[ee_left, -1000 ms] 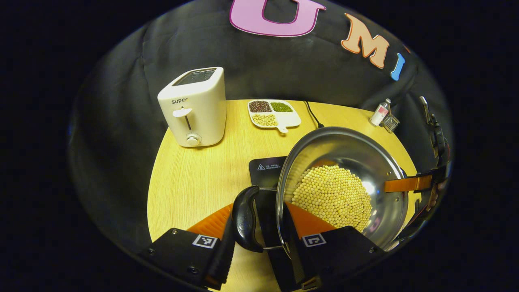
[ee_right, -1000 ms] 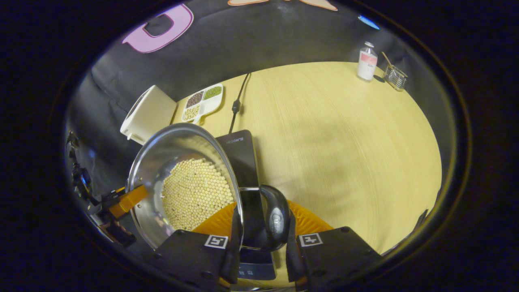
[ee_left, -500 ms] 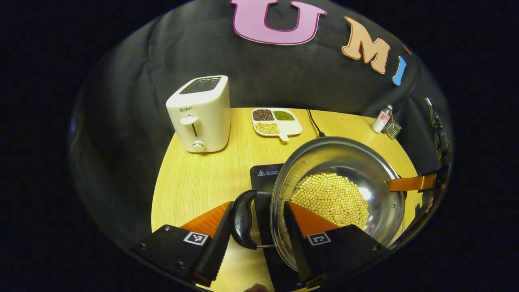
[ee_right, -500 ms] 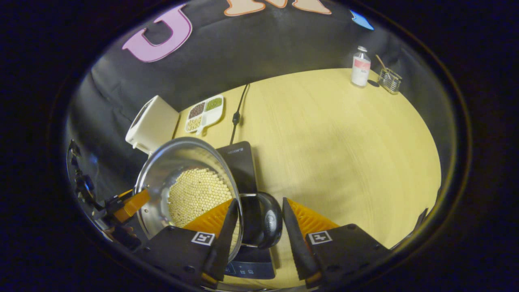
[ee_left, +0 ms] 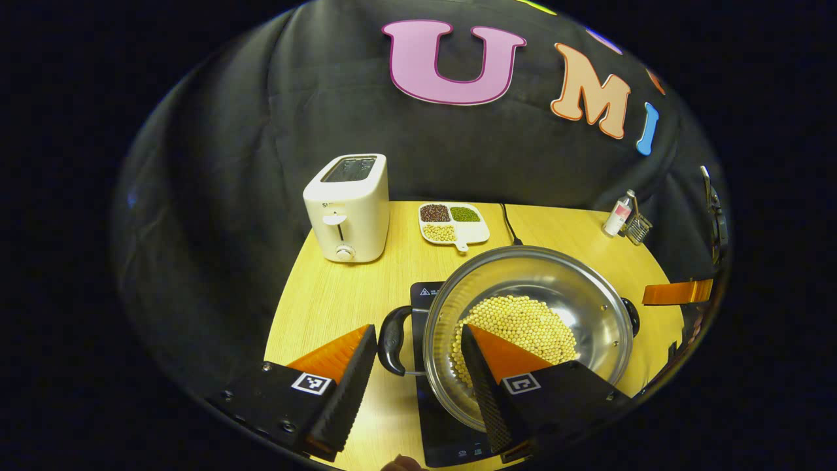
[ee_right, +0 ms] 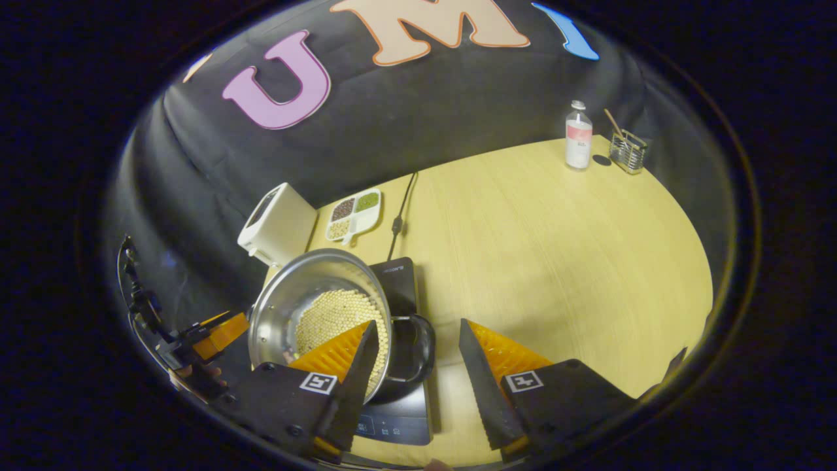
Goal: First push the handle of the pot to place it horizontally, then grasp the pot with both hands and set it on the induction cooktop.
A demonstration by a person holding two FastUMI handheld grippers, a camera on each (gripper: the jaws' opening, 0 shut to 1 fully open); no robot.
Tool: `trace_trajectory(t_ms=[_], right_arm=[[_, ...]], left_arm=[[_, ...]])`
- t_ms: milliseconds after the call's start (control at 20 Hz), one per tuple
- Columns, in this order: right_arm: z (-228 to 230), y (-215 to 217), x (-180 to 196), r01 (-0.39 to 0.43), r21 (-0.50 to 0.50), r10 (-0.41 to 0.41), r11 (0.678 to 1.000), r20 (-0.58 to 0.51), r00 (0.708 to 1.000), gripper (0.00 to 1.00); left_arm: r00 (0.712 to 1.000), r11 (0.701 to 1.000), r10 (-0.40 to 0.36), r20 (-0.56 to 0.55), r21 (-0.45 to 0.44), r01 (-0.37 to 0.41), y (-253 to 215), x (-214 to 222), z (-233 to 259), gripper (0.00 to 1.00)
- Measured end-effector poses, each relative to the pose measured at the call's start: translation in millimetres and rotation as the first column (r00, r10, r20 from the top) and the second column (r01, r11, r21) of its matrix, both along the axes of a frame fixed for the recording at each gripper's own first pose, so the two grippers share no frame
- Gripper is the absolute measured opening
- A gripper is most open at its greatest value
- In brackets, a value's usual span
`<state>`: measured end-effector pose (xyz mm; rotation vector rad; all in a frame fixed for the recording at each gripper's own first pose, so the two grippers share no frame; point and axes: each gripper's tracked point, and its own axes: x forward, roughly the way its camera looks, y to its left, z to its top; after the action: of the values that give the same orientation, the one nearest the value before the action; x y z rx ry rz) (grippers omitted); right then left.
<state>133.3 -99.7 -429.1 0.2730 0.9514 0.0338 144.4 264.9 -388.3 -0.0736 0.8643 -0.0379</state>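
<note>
The steel pot [ee_left: 579, 294], with yellow beans [ee_left: 516, 320] in it, rests on the black induction cooktop [ee_left: 428, 297]. My left gripper [ee_left: 418, 333] is open, pulled back from the pot's black left handle [ee_left: 390, 340], which lies between its fingers without touching. In the right gripper view the pot [ee_right: 291, 297] sits on the cooktop [ee_right: 399, 275] at lower left. My right gripper [ee_right: 418, 327] is open above and behind the other handle [ee_right: 418, 347]. Each gripper also appears at the far side of the other's view: the right gripper [ee_left: 677, 292] and the left gripper [ee_right: 209, 330].
A white toaster [ee_left: 350, 206] and a divided dish of beans [ee_left: 454, 222] stand at the table's back left. The cooktop's cord [ee_right: 402, 209] runs to the rear. A bottle [ee_right: 579, 134] and a wire holder [ee_right: 626, 150] stand at the far right corner of the wooden table [ee_right: 556, 248].
Both grippers were shut on the pot's handles a second ago. They have opened, let go and drawn back and up, and the pot now rests level on the cooktop.
</note>
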Motion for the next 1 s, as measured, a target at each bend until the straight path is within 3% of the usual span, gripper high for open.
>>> trace_trajectory(t_ms=[250, 350, 450, 500, 550, 650, 700, 750, 800, 850, 900, 950, 1000], right_arm=[[31.5, -27.7, -22.7, -0.1, 0.035, 0.098, 0.994, 0.071, 0.993, 0.75], [49.2, -47.3, -34.1, -0.128, 0.039, 0.122, 0.991, 0.132, 0.984, 0.82], [60.1, -67.3, -50.2, -0.153, 0.033, 0.145, 0.988, 0.171, 0.975, 0.82], [65.7, -76.2, -57.4, -0.161, 0.036, 0.152, 0.986, 0.189, 0.97, 0.93], [70.7, -83.1, -62.3, -0.168, 0.036, 0.156, 0.985, 0.213, 0.964, 0.87], [81.8, -101.5, -74.2, -0.165, 0.009, 0.157, 0.986, 0.257, 0.954, 0.92], [91.1, -108.1, -78.4, -0.162, 0.0, 0.156, 0.987, 0.283, 0.946, 1.0], [101.9, -113.2, -82.0, -0.157, -0.006, 0.151, 0.988, 0.316, 0.937, 0.92], [113.7, -119.7, -84.5, -0.146, -0.013, 0.141, 0.989, 0.351, 0.926, 1.0], [125.8, -127.2, -85.8, -0.129, -0.021, 0.127, 0.991, 0.386, 0.914, 1.0], [138.7, -133.8, -88.4, -0.112, -0.022, 0.111, 0.993, 0.417, 0.902, 0.92], [147.8, -136.4, -90.2, -0.097, -0.02, 0.096, 0.995, 0.439, 0.893, 1.0], [158.3, -141.5, -94.4, -0.082, -0.017, 0.081, 0.997, 0.458, 0.885, 0.92]], left_arm=[[0.994, 0.995, 0.093, 0.054, 0.041, -0.095, -23.1, -30.8, 47.9, 0.8], [0.991, 0.993, 0.107, 0.085, 0.032, -0.11, -49.6, -47.1, 68.1, 0.8], [0.987, 0.992, 0.116, 0.107, 0.042, -0.121, -71.3, -68.4, 86.8, 0.8], [0.985, 0.99, 0.124, 0.118, 0.046, -0.13, -82.4, -80.8, 96.4, 0.8], [0.982, 0.989, 0.132, 0.139, 0.045, -0.139, -94.0, -91.0, 108.0, 0.8], [0.974, 0.987, 0.144, 0.176, 0.041, -0.154, -113.6, -109.4, 128.5, 0.8], [0.97, 0.987, 0.147, 0.196, 0.038, -0.157, -122.3, -117.8, 138.8, 0.8], [0.964, 0.987, 0.144, 0.222, 0.033, -0.155, -131.0, -122.3, 151.0, 0.8], [0.957, 0.988, 0.137, 0.255, 0.029, -0.15, -140.2, -123.5, 164.0, 0.8], [0.95, 0.99, 0.126, 0.287, 0.03, -0.14, -148.4, -124.7, 175.6, 0.8], [0.939, 0.991, 0.109, 0.326, 0.034, -0.127, -154.6, -122.5, 190.0, 0.8], [0.924, 0.993, 0.085, 0.372, 0.049, -0.111, -162.8, -124.0, 210.3, 0.81], [0.908, 0.994, 0.049, 0.416, 0.07, -0.085, -171.7, -123.8, 226.8, 0.85]])
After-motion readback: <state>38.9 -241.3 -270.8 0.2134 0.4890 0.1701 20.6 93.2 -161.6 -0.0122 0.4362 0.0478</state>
